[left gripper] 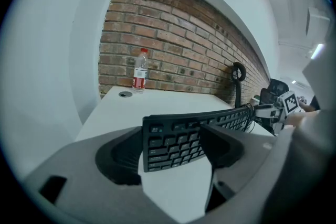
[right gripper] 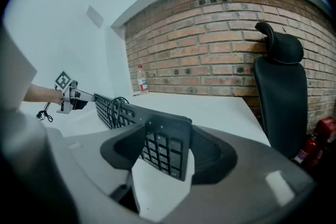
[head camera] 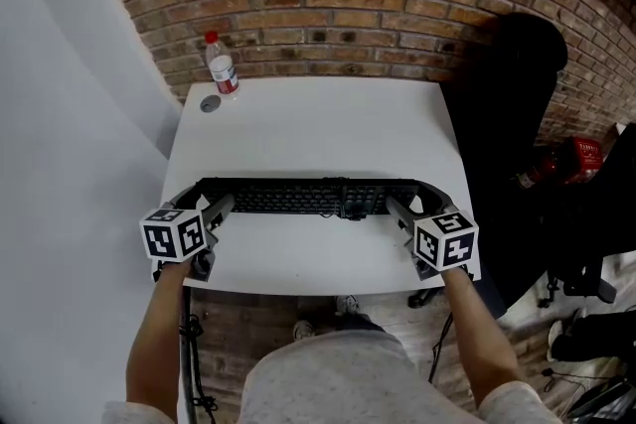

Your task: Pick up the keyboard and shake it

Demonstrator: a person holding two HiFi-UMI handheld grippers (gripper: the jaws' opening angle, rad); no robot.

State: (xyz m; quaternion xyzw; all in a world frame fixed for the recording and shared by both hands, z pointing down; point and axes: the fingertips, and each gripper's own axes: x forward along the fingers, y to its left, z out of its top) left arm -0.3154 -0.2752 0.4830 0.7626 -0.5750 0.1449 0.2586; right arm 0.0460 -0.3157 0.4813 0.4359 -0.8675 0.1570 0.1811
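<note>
The long black computer keyboard [head camera: 308,198] runs left to right across the near part of the white rectangular tabletop [head camera: 318,129], parallel to its near edge. It is tipped so that its key face looks up and back toward the person, with its far long edge uppermost. Whether its lower edge is clear of the tabletop cannot be told. The left tool [head camera: 207,197] holds the keyboard's left end, its jaws spread wide and closed across it, one on the key face and one on the back. The right tool [head camera: 415,198] clamps the right end, by the number keys, the same way. A clear plastic bottle with a red cap [head camera: 223,65] stands at the far left corner, against the red brick wall [head camera: 348,5].
</note>
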